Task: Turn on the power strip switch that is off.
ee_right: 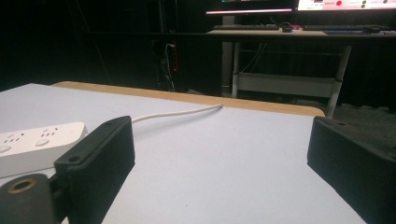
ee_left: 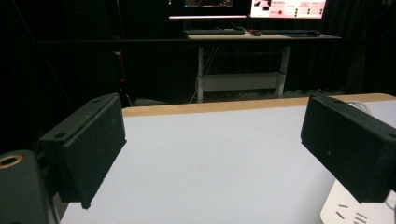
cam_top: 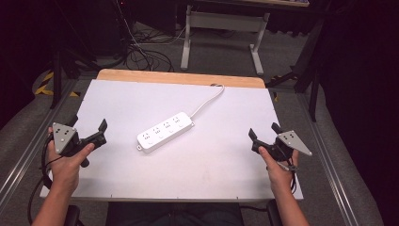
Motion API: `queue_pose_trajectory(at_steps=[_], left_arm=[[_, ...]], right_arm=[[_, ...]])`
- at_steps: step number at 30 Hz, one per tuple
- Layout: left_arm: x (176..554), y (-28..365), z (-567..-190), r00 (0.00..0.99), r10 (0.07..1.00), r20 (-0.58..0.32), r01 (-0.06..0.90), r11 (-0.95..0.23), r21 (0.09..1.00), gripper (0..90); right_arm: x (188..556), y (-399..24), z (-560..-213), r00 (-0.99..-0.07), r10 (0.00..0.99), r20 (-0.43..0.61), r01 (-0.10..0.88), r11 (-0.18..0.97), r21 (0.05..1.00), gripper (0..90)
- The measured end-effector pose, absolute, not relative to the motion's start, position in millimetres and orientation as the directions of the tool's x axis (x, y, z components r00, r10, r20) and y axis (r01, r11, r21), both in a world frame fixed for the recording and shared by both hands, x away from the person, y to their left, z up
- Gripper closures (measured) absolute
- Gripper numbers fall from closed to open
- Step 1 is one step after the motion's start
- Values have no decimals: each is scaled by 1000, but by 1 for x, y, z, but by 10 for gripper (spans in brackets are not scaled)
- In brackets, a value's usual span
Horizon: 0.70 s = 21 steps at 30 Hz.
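A white power strip lies flat near the middle of the white counter, set on a slant, its sockets facing up. Its white cable runs from the strip's far end toward the counter's wooden back edge and ends there.

The left gripper is held by the person's left hand well to the left of the power strip, at the counter's left edge. Its jaws are spread wide with nothing between them (the left gripper view shows bare counter in the gap, and a corner of the strip low beside the jaw on the right of that view).

The right gripper is held by the right hand well to the right of the power strip, near the counter's right edge. Its jaws are likewise released and wide apart, holding nothing. In the right gripper view the strip lies beyond the jaw on the left of that view, apart from it, and the cable trails away from the strip toward the wooden edge.

Beyond the counter stands a desk with a keyboard and lit monitors in a dark room.
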<state>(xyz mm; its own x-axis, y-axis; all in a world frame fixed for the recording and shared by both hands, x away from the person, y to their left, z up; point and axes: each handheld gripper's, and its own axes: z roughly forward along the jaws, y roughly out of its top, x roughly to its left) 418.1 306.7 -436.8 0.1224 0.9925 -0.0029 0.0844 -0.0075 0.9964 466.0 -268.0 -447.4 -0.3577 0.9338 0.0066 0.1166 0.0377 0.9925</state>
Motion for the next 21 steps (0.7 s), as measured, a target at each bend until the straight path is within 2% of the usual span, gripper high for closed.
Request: queue_pose_trajectory(at_steps=[6, 9, 16, 21], left_arm=[[417, 307, -436, 120, 993, 4, 77, -13, 997, 125], [417, 306, -436, 118, 993, 5, 80, -15, 997, 181], [416, 307, -436, 113, 994, 14, 82, -23, 996, 453], [416, 310, -436, 106, 994, 5, 80, -13, 997, 602]], right_arm=[[466, -268, -447, -358, 934, 0, 115, 44, 992, 86], [466, -267, -448, -360, 933, 2, 119, 44, 992, 87], [465, -267, -448, -361, 932, 1, 120, 45, 992, 91], [465, -267, -448, -366, 931, -3, 120, 50, 992, 93]])
